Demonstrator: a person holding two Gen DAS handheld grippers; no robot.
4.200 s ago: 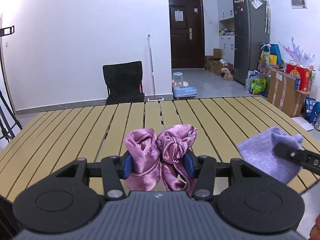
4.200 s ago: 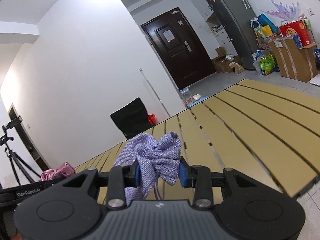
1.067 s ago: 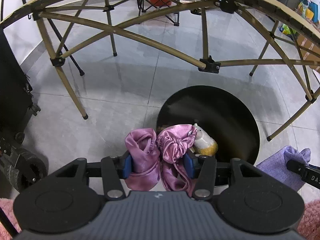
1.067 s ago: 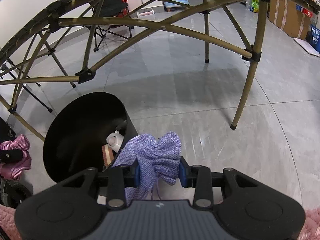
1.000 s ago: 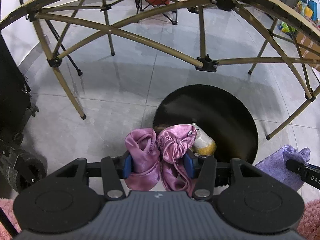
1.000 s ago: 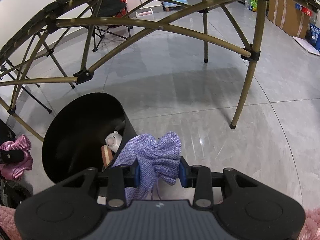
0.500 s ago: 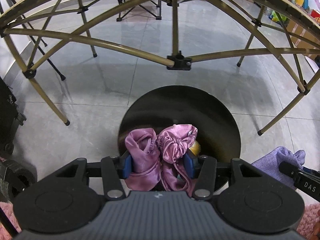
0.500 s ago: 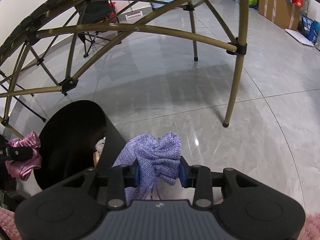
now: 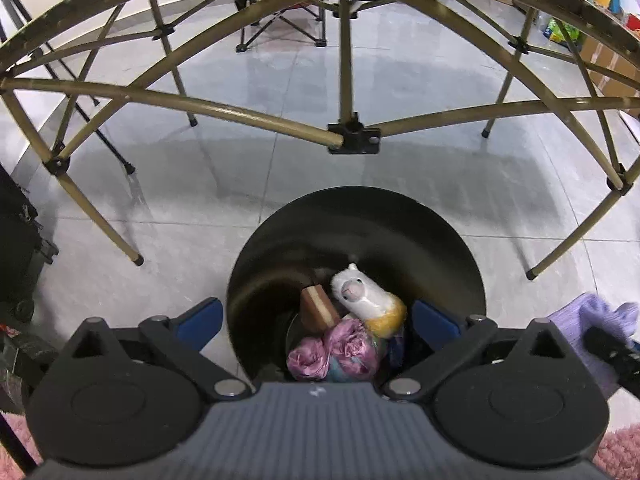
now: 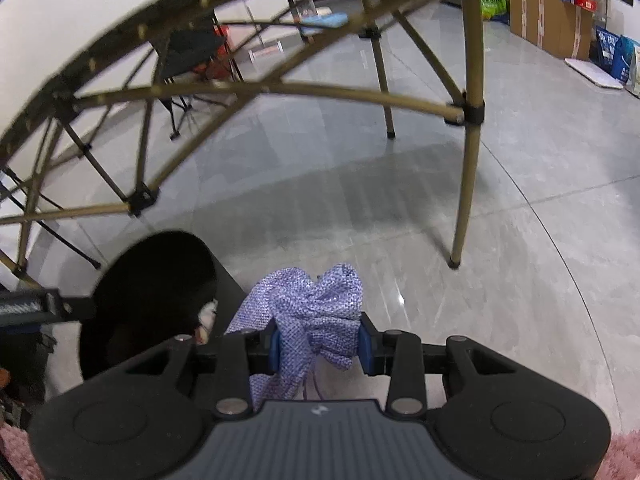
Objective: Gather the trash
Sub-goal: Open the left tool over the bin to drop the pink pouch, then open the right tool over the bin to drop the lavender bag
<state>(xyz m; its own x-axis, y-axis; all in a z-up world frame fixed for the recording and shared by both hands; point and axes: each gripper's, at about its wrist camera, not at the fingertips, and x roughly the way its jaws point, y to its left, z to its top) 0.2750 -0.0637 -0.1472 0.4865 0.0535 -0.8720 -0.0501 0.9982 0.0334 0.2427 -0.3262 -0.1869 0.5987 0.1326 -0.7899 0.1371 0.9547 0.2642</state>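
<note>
One pink satin pouch (image 9: 332, 350) now lies in our black bin (image 9: 452, 240), beside a toy llama (image 9: 362, 296) and a brown block (image 9: 318, 306). Our left gripper (image 9: 316, 318) hangs over the bin, jaws just sprung wide, nothing between them. Our right gripper (image 10: 319, 346) clamps a purple knit pouch (image 10: 312, 308) beside the bin; we judge that drop remains.

A grey tiled floor (image 9: 248, 184) carries everything here. A round black bin (image 9: 420, 240) stands directly on it, just in front of the folding worktop's tan legs (image 9: 100, 220), whose feet rest on the tiles around it. Farther back a folding chair (image 9: 280, 24) stands on the floor, and cardboard boxes (image 10: 548, 12) and bags (image 10: 612, 56) sit along the far right edge.
</note>
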